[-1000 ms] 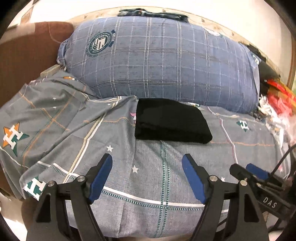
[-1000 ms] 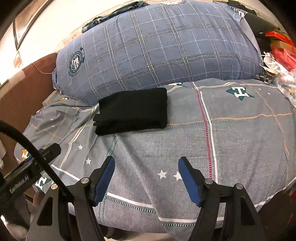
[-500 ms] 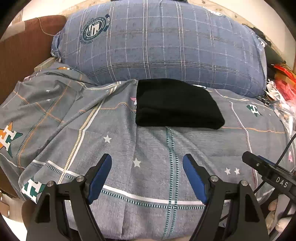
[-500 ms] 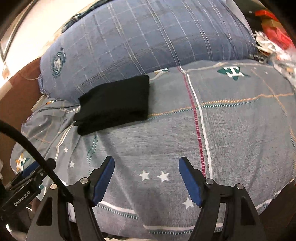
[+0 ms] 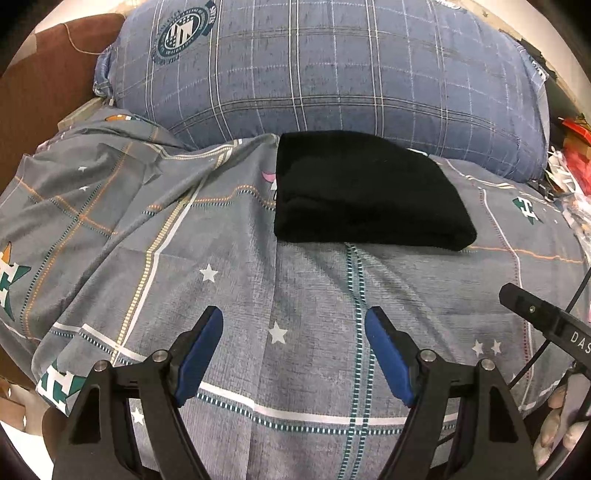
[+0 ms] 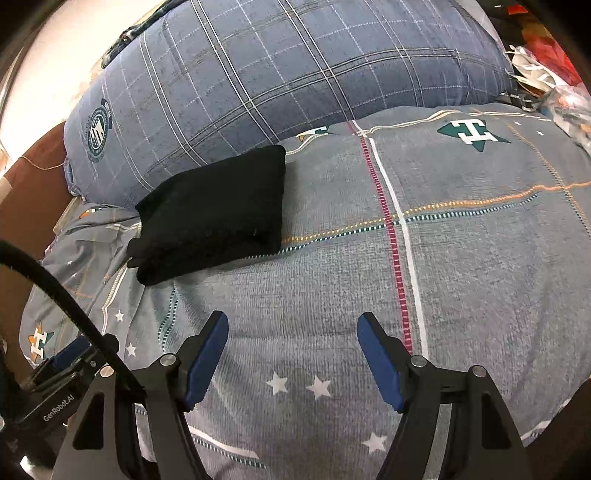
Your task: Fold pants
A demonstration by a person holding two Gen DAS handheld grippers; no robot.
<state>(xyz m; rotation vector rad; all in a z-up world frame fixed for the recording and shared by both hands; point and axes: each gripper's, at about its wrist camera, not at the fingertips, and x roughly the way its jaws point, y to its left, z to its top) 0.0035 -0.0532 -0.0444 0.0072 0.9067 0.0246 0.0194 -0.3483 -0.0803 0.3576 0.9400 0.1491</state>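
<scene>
Black folded pants (image 5: 365, 192) on grey bedsheet (image 5: 303, 295), against blue pillow (image 5: 332, 70).

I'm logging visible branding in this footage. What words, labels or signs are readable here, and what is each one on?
"DAS": white letters on the right gripper's black body, cut off by the frame edge.
"GenRobot.AI": on the left gripper's black body.
"H": letter on the star emblems printed on the grey bedsheet.
Round crest on the blue plaid pillow: ring lettering too small to read.

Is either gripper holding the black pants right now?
No: the folded pants lie on the bedspread, beyond both grippers' open jaws.
</scene>
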